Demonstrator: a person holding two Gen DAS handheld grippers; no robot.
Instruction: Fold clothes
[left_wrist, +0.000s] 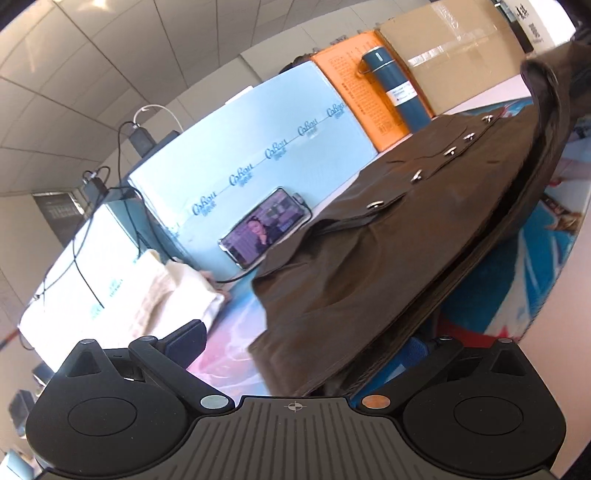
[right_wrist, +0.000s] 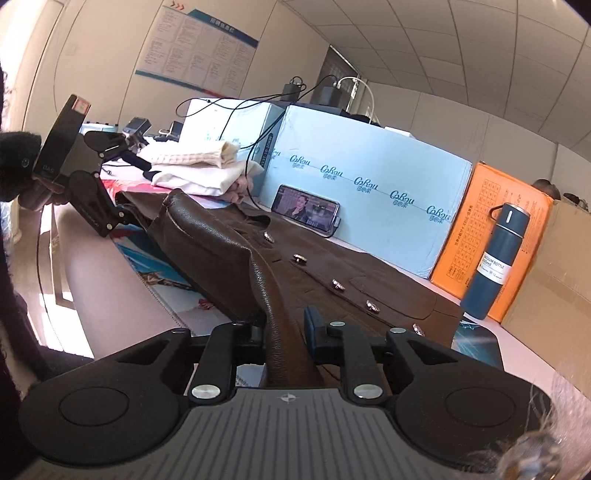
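A dark brown leather jacket (left_wrist: 388, 240) with metal snap buttons lies on a colourful mat on the table; it also shows in the right wrist view (right_wrist: 332, 266). My left gripper (left_wrist: 299, 354) stands open, its fingers wide apart on either side of the jacket's near edge, which is lifted off the mat. In the right wrist view the left gripper (right_wrist: 122, 218) is at the jacket's far left corner. My right gripper (right_wrist: 286, 336) is shut on a raised fold of the jacket's edge, held above the table.
Light blue boxes (right_wrist: 369, 192) stand along the back with a lit phone (right_wrist: 306, 210) leaning on them. An orange box (right_wrist: 491, 236), a blue vacuum bottle (right_wrist: 495, 262) and a cardboard box (right_wrist: 554, 280) stand at the right. Folded cream clothes (right_wrist: 199, 166) are stacked at the left.
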